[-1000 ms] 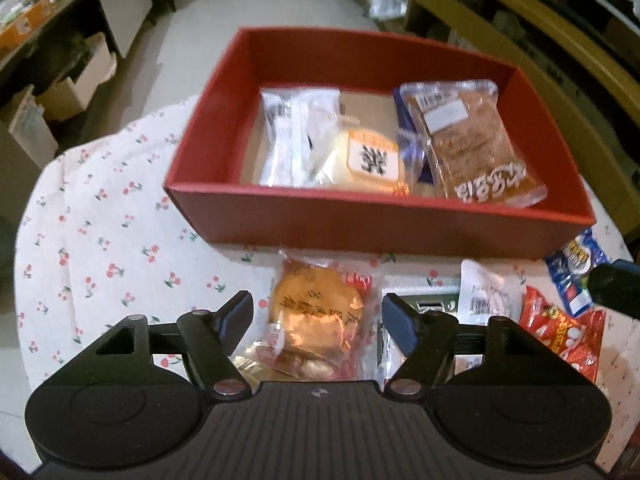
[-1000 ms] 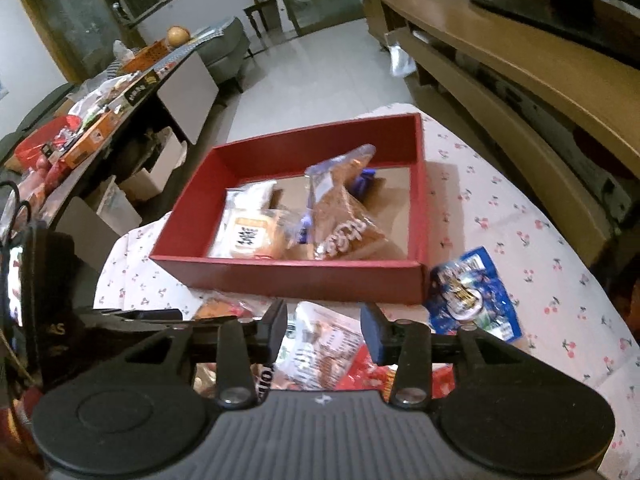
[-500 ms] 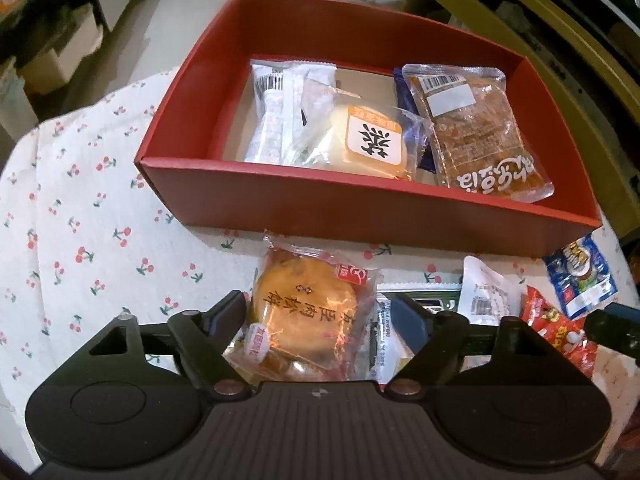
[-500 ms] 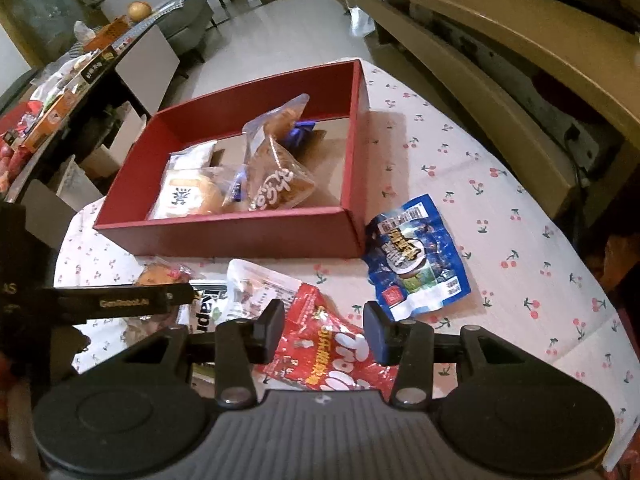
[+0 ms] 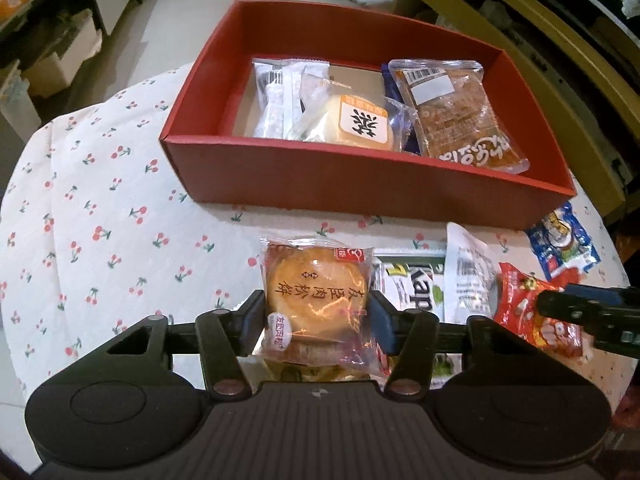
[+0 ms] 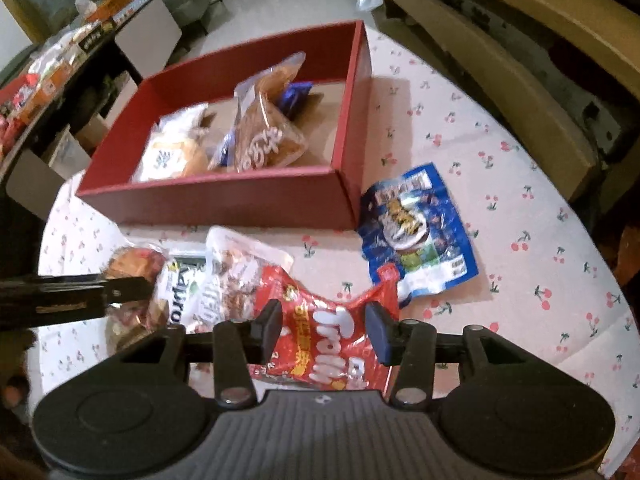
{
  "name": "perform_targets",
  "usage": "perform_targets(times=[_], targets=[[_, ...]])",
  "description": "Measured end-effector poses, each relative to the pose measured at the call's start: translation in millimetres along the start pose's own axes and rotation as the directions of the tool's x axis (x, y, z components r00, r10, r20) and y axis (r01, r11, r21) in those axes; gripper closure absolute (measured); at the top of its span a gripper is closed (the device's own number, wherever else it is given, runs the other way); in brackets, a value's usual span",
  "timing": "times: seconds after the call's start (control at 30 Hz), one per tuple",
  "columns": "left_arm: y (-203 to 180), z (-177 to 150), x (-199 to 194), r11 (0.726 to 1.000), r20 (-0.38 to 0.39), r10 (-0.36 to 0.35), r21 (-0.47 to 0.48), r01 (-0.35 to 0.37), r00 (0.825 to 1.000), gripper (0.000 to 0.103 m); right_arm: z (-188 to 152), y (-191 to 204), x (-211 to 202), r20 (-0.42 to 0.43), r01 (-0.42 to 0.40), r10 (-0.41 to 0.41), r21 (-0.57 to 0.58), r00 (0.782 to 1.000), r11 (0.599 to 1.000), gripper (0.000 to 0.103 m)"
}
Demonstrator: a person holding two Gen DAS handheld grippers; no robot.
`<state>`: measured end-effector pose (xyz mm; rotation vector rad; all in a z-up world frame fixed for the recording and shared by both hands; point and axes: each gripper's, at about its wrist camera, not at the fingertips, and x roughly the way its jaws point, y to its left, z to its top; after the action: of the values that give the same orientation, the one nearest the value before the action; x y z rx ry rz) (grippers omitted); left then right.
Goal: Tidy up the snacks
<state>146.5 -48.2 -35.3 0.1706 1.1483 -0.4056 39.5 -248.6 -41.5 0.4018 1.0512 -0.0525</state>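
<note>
Left gripper [image 5: 318, 312] has just closed its fingers on the round pastry packet [image 5: 316, 300]; right gripper [image 6: 326, 330], fingers apart, straddles the red candy bag [image 6: 328, 344]. Next, likely: lift toward the red box [image 5: 360, 184] at twelve o'clock.

A pale glossy tiled floor [image 5: 188, 16] stretches behind the round table's white cherry-print cloth [image 5: 92, 200]. Tan wooden furniture [image 6: 500, 60] curves along the right — a dark, cluttered sideboard [image 6: 60, 80] lines the left.
</note>
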Motion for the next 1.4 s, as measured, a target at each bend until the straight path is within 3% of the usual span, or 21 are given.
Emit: perform_targets(times=[0.2, 0.33, 0.47, 0.63, 0.67, 0.9, 1.07, 1.17, 1.23, 1.4], targets=[[4, -7, -17, 0.999, 0.013, -0.048, -0.015, 0.048, 0.999, 0.055, -30, 12, -5, -0.087, -0.060, 0.060, -0.002, 0.994, 0.998, 0.048], [6, -9, -24, 0.998, 0.026, -0.066, -0.008, 0.067, 0.997, 0.059, -57, 23, -15, -0.150, -0.156, 0.155, 0.004, 0.976, 0.988, 0.048], [8, -9, -26, 0.998, 0.041, -0.057, -0.012, 0.057, 0.998, 0.052, -54, 30, -27, -0.061, -0.058, 0.054, -0.054, 0.997, 0.997, 0.047], [8, -1, -20, 1.000, 0.051, -0.020, -0.018, 0.020, 0.998, 0.027, -38, 27, -19, -0.038, 0.028, -0.028, -0.015, 0.999, 1.000, 0.043], [9, 1, -18, 0.999, 0.047, -0.024, -0.031, 0.025, 0.999, 0.026, -37, 24, -20, -0.030, 0.034, -0.034, -0.006, 0.999, 0.999, 0.041], [1, 8, 1, 1.000, 0.011, -0.003, -0.002, 0.003, 1.000, 0.027, -29, 1, -31, 0.024, 0.027, -0.029, 0.093, 0.999, 0.995, 0.039], [-18, 6, 8, 0.997, 0.011, 0.043, 0.063, -0.043, 0.999, 0.029, -13, -1, -37, 0.072, 0.036, -0.040, 0.056, 0.997, 0.998, 0.038], [-17, 4, 13, 0.997, -0.005, 0.050, 0.058, -0.050, 0.999, 0.031, -3, -2, -26, 0.045, 0.040, -0.042, 0.034, 0.998, 0.999, 0.038], [-14, 5, 13, 0.998, -0.005, 0.046, 0.045, -0.046, 0.999, 0.038, 1, -1, -16, 0.019, 0.051, -0.052, 0.019, 0.998, 0.999, 0.038], [-10, 4, 11, 0.999, -0.007, 0.031, 0.026, -0.031, 0.999, 0.039, 6, 9, 7, -0.027, 0.079, -0.080, -0.040, 0.996, 0.996, 0.036]])
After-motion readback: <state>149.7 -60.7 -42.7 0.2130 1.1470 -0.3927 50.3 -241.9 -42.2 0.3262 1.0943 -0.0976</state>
